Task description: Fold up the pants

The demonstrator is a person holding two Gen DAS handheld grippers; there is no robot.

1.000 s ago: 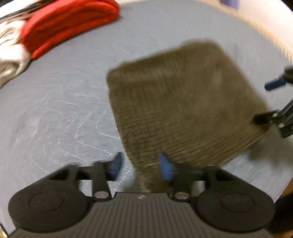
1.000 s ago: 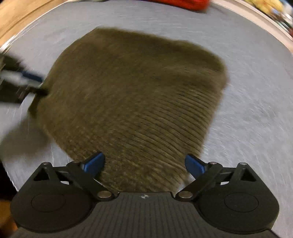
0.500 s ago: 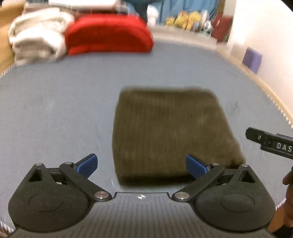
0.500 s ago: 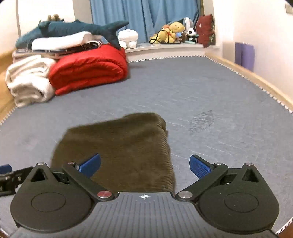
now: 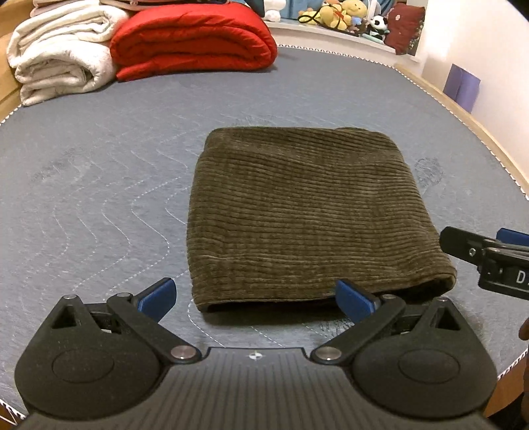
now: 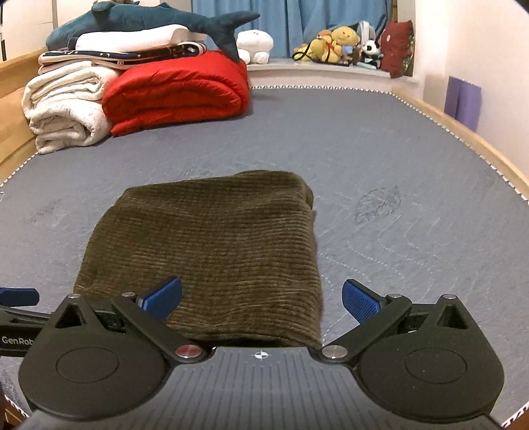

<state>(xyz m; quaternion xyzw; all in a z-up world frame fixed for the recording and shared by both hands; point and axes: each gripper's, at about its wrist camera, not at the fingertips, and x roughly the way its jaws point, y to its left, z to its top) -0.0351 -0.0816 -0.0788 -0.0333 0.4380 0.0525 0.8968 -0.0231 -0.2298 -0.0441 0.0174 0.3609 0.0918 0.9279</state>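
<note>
The olive-brown corduroy pants (image 5: 307, 218) lie folded into a compact rectangle on the grey-blue mattress (image 5: 99, 185). They also show in the right wrist view (image 6: 211, 248). My left gripper (image 5: 256, 296) is open and empty, just short of the pants' near edge, toward their left side. My right gripper (image 6: 261, 297) is open and empty, at the near edge toward the right side of the fold. The right gripper's tip shows at the right edge of the left wrist view (image 5: 489, 254). The left gripper's tip shows at the left edge of the right wrist view (image 6: 16, 297).
A rolled red quilt (image 5: 195, 39) and a folded white blanket (image 5: 59, 49) lie at the far left of the mattress. A shark plush (image 6: 142, 23) tops that pile. Soft toys (image 6: 344, 43) line the far sill. A wooden bed edge (image 6: 469, 139) runs along the right.
Both grippers pulled back from the pants and tilted up to a level view. The left jaws opened wide; the pants have stayed folded on the mattress.
</note>
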